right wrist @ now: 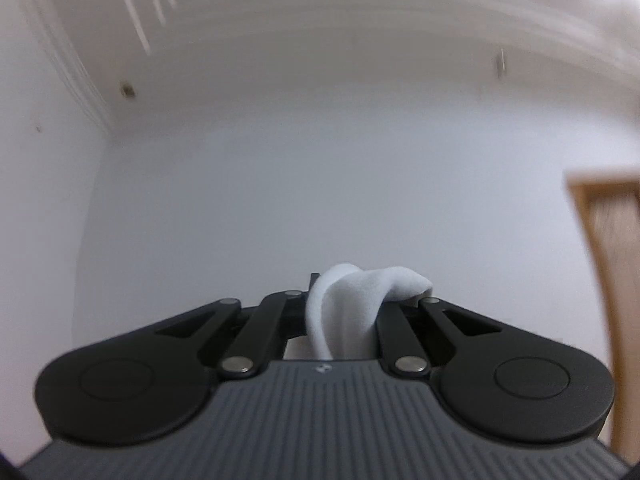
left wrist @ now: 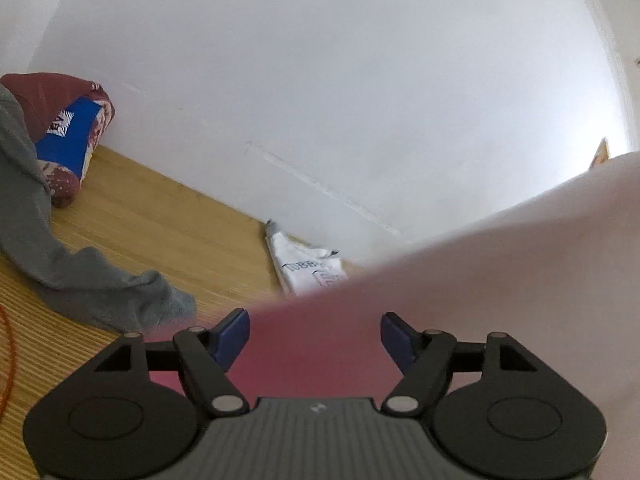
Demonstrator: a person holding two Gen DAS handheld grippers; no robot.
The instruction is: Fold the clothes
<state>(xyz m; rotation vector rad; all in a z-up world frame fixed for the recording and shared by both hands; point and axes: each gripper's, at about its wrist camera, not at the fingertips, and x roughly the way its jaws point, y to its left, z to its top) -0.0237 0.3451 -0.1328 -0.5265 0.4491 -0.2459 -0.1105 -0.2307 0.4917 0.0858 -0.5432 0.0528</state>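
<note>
the right gripper (right wrist: 344,300) is pinching a bunch of white cloth (right wrist: 352,304), and it points up at the bare wall and ceiling, so the cloth is lifted in the air. the left gripper (left wrist: 314,334) has its blue fingers (left wrist: 230,336) spread wide with nothing squeezed between them. a pale, pinkish cloth (left wrist: 460,300) hangs right in front of it, from about 6 o'clock up to 3 o'clock in its view (it may be the same piece the other one holds, but i cannot be sure).

my guess is that one piece is held up to be shaken out or laid flat. whether this is the start of folding it or a move between folds, i cannot tell. the next move probably needs the left gripper to catch an edge or corner of the hanging cloth, so that two corners are held and it can go down flat.

the wooden table (left wrist: 168,232) has open room in the middle. at 9 o'clock a grey garment (left wrist: 60,264) sprawls loose. at 10 o'clock sits a dark red bundle (left wrist: 80,120) with blue in it, against the white wall (left wrist: 340,100). at about 12 o'clock, close to the wall, a folded white shirt (left wrist: 308,268) with print lies flat. the wall edge is near, so the cloth should come down toward the near side.
</note>
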